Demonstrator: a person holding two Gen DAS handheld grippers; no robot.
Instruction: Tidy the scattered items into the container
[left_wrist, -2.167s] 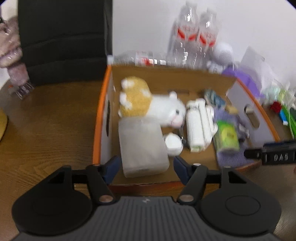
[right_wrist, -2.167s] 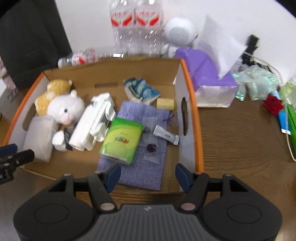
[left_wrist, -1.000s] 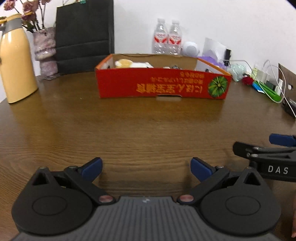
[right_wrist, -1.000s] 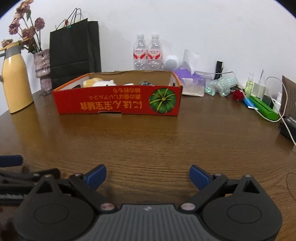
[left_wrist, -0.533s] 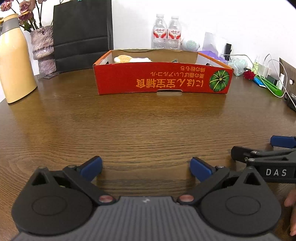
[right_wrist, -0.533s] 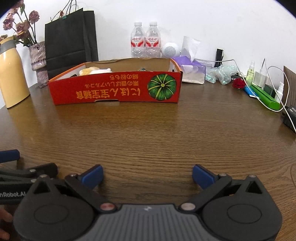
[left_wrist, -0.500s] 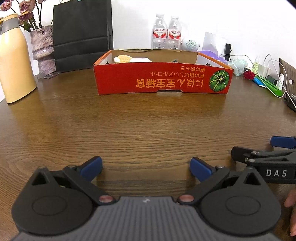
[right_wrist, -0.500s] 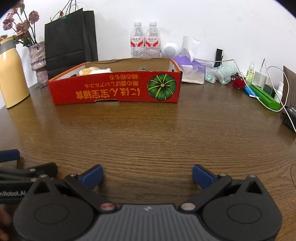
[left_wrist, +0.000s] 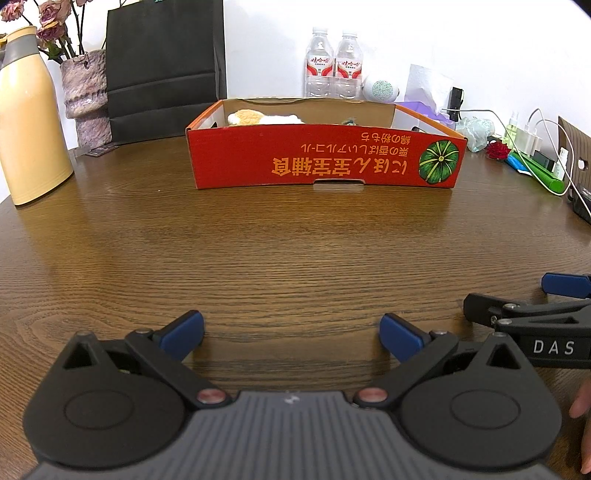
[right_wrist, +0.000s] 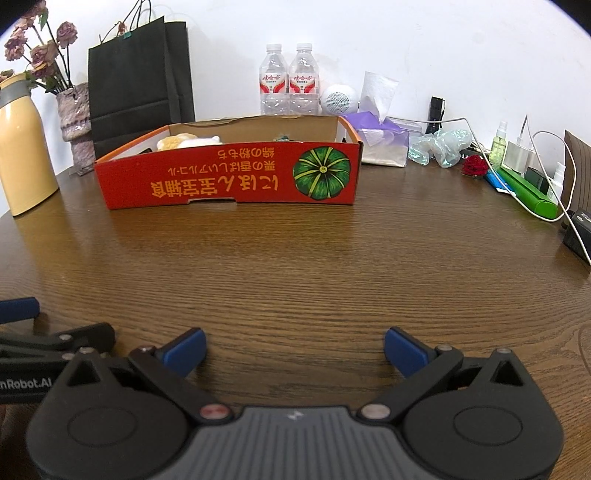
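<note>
Wooden table; bearing: red cardboard box; yellow flask; black paper bag; two water bottles; tissue box.

Both grippers pulled back from above the red box, now far up-frame across bare table, right gripper jaws just opened wider, nothing between them, left gripper likewise spread wider.

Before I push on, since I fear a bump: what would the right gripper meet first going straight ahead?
Probably bare table: the right gripper tilts downward, open and empty. The red box sits farther ahead.
</note>
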